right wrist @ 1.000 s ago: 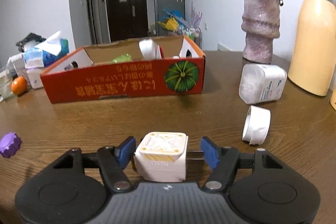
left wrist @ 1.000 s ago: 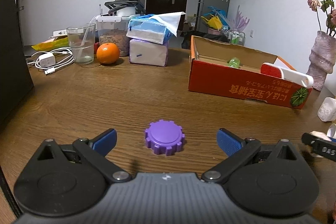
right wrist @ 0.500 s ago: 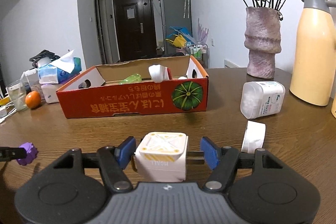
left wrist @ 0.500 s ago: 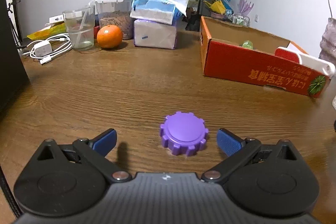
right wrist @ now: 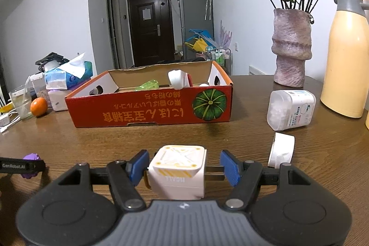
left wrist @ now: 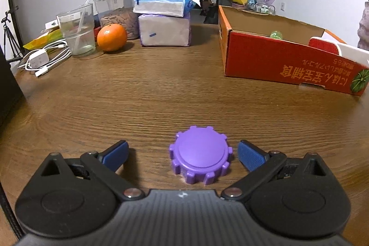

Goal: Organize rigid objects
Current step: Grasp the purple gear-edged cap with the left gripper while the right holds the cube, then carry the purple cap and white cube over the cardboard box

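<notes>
A purple gear-shaped cap (left wrist: 200, 158) lies on the wooden table between my left gripper's open fingers (left wrist: 182, 155), closer to the right pad (left wrist: 250, 155). It also shows small in the right wrist view (right wrist: 31, 157), partly behind the left gripper's finger. My right gripper (right wrist: 183, 166) is shut on a white cube charger (right wrist: 177, 173), its prongs touching the right pad (right wrist: 229, 167), held above the table. The red cardboard box (right wrist: 150, 110) (left wrist: 288, 66) stands ahead with several items inside.
A white plastic jar (right wrist: 291, 109) lies on its side and a white lid (right wrist: 281, 150) stands on edge at the right. A vase (right wrist: 291, 47) and yellow thermos (right wrist: 348, 57) stand behind. An orange (left wrist: 112, 37), a glass (left wrist: 77, 32), tissue packs (left wrist: 165, 22) and cables (left wrist: 43, 57) sit far left.
The left gripper has moved forward and lower around the purple cap, which now sits nearer its right pad. The right gripper has risen with the charger, still gripped.
</notes>
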{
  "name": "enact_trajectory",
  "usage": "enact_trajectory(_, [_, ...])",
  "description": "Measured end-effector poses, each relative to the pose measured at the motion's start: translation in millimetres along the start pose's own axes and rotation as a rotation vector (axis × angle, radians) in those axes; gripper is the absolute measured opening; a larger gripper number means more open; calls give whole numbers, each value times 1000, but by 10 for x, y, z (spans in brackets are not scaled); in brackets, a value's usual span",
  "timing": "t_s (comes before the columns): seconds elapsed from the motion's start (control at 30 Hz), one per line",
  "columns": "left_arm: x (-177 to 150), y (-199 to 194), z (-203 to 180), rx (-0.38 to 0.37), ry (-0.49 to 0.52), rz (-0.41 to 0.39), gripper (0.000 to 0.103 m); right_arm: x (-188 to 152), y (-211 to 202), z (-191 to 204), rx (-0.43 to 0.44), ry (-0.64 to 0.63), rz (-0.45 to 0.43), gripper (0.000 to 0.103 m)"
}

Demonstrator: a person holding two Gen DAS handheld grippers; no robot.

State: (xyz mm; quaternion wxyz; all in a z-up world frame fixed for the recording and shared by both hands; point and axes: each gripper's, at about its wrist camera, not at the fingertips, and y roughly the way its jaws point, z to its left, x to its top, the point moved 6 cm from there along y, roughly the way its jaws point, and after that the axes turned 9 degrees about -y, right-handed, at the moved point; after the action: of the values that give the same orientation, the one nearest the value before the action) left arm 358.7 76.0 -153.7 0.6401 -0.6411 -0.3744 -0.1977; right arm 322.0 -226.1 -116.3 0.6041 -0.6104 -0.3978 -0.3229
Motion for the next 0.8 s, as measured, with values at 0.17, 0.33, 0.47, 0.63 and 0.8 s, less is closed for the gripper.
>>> enact_trajectory(0.17, [-8,-40,-59,-35,22,-11,86,-5,-3,5,-1,-1,0,67])
enact_trajectory(0.33, [-22,-83,-118,-59,39,-19,69,-6,-8,6,-1,0,0,67])
enact_trajectory(0.47, [-33,-118,-178,-68,45,-22,55,-7,-28,19,2,-2,-2,67])
enact_trajectory(0.63, [-51,-155,-218,-70,43,-26,55,-9,-90,47,6,-5,-12,67])
enact_trajectory(0.8, [-36,-270,-232,-77,29,-59,55,-12,-147,52,13,-4,-24,67])
